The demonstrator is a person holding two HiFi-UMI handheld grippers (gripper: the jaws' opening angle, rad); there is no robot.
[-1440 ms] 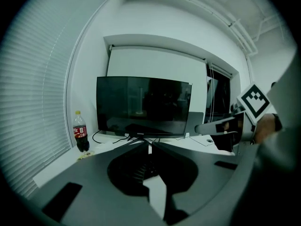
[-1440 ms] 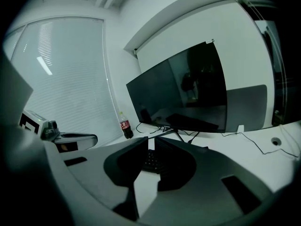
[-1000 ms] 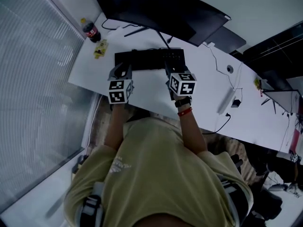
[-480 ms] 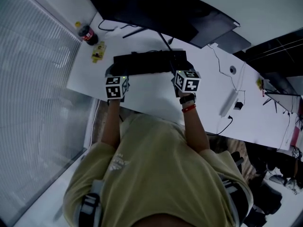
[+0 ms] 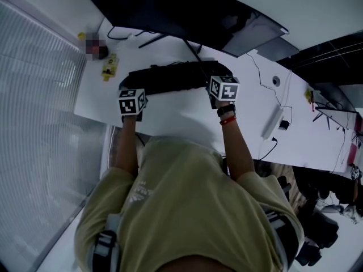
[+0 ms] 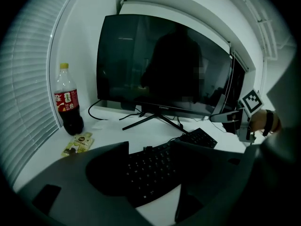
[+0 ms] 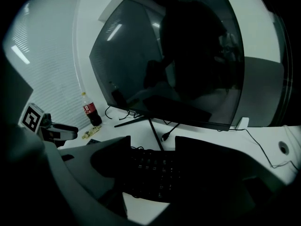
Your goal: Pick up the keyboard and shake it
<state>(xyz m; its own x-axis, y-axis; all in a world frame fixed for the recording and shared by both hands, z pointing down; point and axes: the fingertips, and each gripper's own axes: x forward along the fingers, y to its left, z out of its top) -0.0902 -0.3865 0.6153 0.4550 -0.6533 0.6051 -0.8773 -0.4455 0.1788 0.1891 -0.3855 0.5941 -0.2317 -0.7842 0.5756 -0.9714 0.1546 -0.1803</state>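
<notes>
The black keyboard [image 5: 170, 77] lies on the white desk [image 5: 181, 115] in front of the monitor. My left gripper [image 5: 127, 89] is at its left end and my right gripper [image 5: 219, 79] is at its right end. In the left gripper view the keyboard [image 6: 155, 168] runs between the jaws of the left gripper [image 6: 150, 146], which have just been opening and stand off its edges. In the right gripper view the right gripper [image 7: 153, 140] also has the keyboard [image 7: 153, 173] between spread jaws that have just been opening. Neither gripper presses on it.
A large dark monitor [image 5: 170, 10] on a splayed stand [image 6: 155, 117] fills the back of the desk. A cola bottle [image 6: 67, 105] and a snack packet [image 6: 77, 144] sit at the far left by the window blinds [image 5: 39, 129]. Cables and a white power strip [image 5: 271, 123] lie to the right.
Both grippers have sunk toward the desk with the keyboard between them. Their jaws have spread, and the keyboard now rests on the desk.
</notes>
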